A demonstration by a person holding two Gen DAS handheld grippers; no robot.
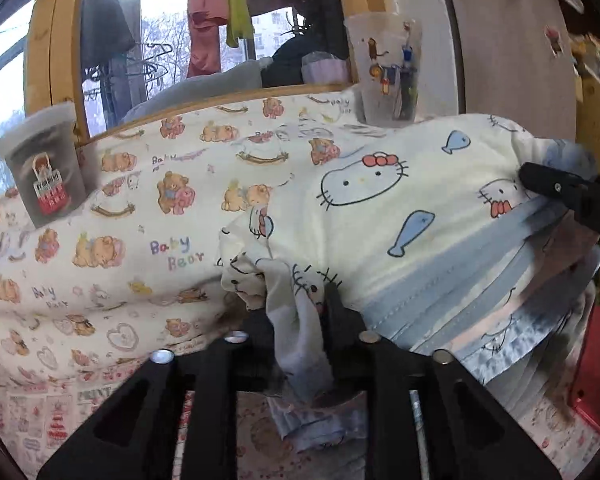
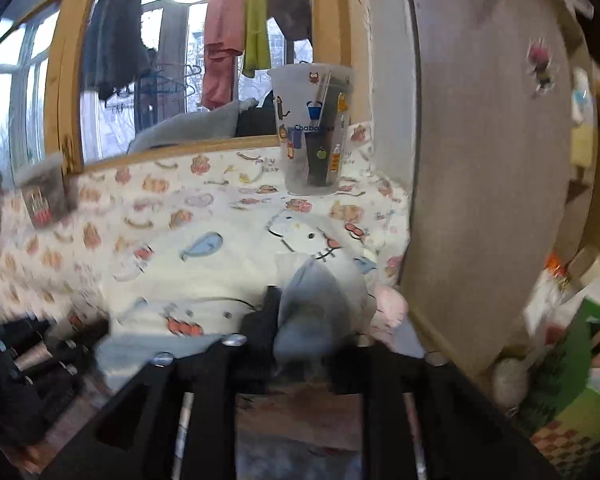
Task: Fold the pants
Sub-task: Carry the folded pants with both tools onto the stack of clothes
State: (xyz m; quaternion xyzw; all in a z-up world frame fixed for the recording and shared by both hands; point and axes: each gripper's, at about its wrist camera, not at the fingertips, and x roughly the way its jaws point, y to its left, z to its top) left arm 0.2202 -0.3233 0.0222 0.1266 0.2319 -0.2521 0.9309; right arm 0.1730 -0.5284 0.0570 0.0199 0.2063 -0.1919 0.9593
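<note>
Where the left wrist view begins, the left gripper (image 1: 300, 332) has a bunched white-and-cream hem of the pants (image 1: 380, 232) hanging between its black fingers (image 1: 336, 312), the jaws set narrow; whether the pads press the cloth cannot be told. In the right wrist view, which is blurred, the right gripper (image 2: 312, 320) likewise has a grey-blue fold of the pants (image 2: 220, 280) bulging up between its fingers (image 2: 270, 312), jaws narrow, the grip itself unclear. The pants, cream with cat faces, blue fish and a pale blue striped band, lie spread across the bench (image 1: 100, 240), which is covered by a bear-printed cloth (image 1: 172, 248). The tip of the right gripper shows at the right edge of the left view, resting at the pants' far right end. Beyond the pants, a printed translucent cup (image 1: 386, 72) stands at the back of the bench near the wall, and a dark lidded tub (image 1: 44, 164) stands far left. Behind them a wooden-framed window (image 1: 56, 40) shows hanging clothes (image 1: 208, 20).
</note>
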